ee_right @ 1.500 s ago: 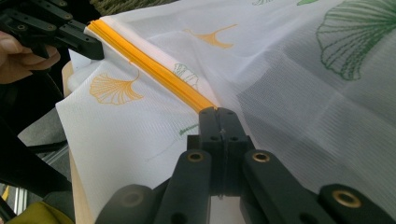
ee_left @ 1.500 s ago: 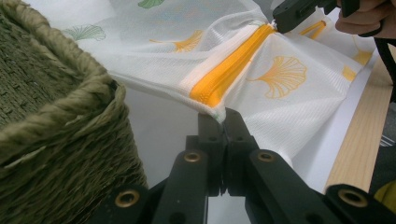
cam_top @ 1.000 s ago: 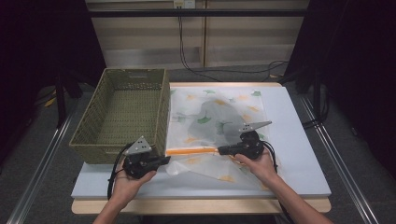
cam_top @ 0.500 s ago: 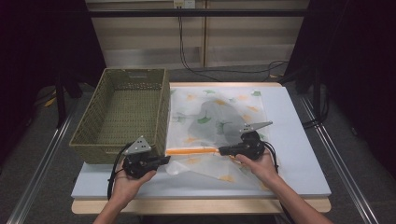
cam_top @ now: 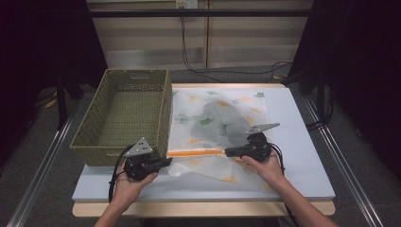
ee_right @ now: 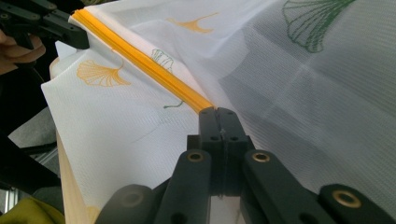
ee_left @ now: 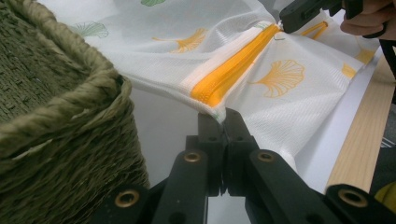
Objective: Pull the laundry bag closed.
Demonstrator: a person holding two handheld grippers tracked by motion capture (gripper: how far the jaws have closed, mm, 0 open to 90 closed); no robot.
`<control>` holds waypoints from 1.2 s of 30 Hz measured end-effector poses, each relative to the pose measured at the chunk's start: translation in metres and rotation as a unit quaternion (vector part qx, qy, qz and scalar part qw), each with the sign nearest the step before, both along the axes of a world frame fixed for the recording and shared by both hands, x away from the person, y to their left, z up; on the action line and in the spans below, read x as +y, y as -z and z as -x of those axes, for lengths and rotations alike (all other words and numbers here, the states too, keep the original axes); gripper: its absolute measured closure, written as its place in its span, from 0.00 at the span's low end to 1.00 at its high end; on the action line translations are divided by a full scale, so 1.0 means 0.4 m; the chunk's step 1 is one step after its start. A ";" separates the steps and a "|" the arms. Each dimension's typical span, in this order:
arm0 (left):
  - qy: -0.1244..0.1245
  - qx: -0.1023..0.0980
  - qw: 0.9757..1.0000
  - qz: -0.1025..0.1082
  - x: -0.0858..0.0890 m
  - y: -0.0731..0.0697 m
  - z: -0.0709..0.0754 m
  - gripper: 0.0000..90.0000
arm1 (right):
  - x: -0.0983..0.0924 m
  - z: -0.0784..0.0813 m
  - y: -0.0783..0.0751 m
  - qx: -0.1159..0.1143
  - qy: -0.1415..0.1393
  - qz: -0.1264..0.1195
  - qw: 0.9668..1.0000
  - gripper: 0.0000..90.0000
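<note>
A white mesh laundry bag [cam_top: 222, 118] printed with ginkgo leaves lies on the table, a dark garment showing through it. An orange zipper [cam_top: 195, 152] runs along its near edge. My left gripper [cam_top: 166, 162] is shut on the zipper's left end [ee_left: 219, 111], beside the basket's corner. My right gripper [cam_top: 229, 152] is shut on the zipper's right end [ee_right: 208, 106]. The zipper [ee_left: 236, 70] is stretched taut between the two grippers. In the left gripper view the right gripper [ee_left: 285, 24] shows at the top right; in the right gripper view the left gripper [ee_right: 81, 41] shows at the top left.
A woven green basket [cam_top: 124, 111] stands at the left of the pale blue table top [cam_top: 302, 137], close against the bag. The wooden front edge [cam_top: 203, 208] runs below the hands. Cables [cam_top: 189, 56] trail on the floor behind the table.
</note>
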State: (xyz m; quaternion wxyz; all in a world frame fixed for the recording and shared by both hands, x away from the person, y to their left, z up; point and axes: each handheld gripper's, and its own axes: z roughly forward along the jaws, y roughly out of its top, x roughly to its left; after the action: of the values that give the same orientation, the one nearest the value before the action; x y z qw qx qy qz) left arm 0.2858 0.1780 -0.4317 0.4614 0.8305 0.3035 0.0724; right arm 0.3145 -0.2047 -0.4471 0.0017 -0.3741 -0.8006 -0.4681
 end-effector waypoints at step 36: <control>0.004 -0.004 1.000 0.004 -0.007 -0.007 -0.006 0.98 | -0.055 0.025 -0.003 -0.003 0.027 0.000 1.000 1.00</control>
State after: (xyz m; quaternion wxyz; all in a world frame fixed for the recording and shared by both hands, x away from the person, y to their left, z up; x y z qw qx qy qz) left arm 0.2881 0.1750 -0.4288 0.4662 0.8295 0.2990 0.0726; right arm 0.3046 -0.2267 -0.4461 -0.0134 -0.3936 -0.7906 -0.4689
